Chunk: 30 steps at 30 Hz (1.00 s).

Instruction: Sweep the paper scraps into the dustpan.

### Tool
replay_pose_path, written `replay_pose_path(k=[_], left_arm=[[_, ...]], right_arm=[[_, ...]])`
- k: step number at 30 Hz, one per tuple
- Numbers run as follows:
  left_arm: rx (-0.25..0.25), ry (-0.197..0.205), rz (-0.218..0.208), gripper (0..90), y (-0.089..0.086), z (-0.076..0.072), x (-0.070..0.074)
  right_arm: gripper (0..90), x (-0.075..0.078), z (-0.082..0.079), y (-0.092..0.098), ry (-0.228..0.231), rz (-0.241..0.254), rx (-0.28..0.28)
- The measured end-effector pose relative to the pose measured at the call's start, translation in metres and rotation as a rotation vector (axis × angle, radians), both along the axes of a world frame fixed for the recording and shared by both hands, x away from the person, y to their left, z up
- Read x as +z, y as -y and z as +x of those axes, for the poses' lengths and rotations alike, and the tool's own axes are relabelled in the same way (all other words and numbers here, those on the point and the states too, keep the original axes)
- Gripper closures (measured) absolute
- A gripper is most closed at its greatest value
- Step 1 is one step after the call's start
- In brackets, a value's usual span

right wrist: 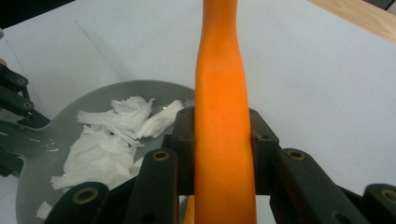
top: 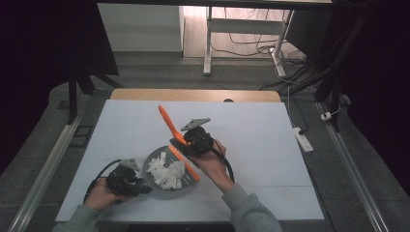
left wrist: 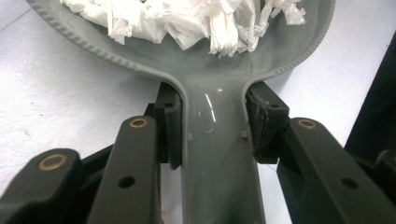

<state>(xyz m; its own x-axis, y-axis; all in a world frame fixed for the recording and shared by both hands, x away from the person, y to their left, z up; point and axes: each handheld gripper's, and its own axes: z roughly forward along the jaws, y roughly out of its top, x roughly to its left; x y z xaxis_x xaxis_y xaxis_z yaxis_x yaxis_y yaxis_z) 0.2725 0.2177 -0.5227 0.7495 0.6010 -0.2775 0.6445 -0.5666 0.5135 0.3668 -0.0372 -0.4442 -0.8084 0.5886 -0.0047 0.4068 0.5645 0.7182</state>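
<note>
A grey dustpan [top: 155, 155] lies on the white table, holding several scraps of torn white paper [top: 167, 173]. My left gripper [top: 139, 188] is shut on the dustpan's handle [left wrist: 215, 163], one pad pressing each side; the pan [left wrist: 140, 53] and the paper [left wrist: 187, 18] lie just ahead of the jaws. My right gripper [top: 184, 145] is shut on the orange handle [top: 167, 121] of a brush, whose orange head [top: 187, 169] slants down over the pan's right rim. In the right gripper view the handle [right wrist: 222, 102] rises between the jaws, with the dustpan [right wrist: 107, 95] and paper [right wrist: 100, 151] at left.
The white table top [top: 261, 145] spreads wide to the right and far side, ending at a wooden strip [top: 193, 94]. Beyond it stand a desk leg [top: 208, 43] and floor cables [top: 251, 48]. A power strip [top: 303, 137] lies on the floor at right.
</note>
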Motion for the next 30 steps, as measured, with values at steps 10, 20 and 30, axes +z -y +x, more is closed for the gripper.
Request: replay_pose_path(k=[10,20,30], left_arm=[[0.014,0.025,-0.007,61.6,-0.002,-0.001,0.0],[0.036,0.062,-0.014,61.5,-0.003,-0.002,0.002],[0.071,0.093,-0.022,61.5,-0.003,-0.004,0.005]], right_arm=[[70.5,0.001,0.005,0.021,-0.005,0.02,-0.034],[70.4,-0.001,0.007,0.034,-0.008,0.025,-0.054],[70.5,0.001,0.006,0.05,-0.004,0.041,-0.071]])
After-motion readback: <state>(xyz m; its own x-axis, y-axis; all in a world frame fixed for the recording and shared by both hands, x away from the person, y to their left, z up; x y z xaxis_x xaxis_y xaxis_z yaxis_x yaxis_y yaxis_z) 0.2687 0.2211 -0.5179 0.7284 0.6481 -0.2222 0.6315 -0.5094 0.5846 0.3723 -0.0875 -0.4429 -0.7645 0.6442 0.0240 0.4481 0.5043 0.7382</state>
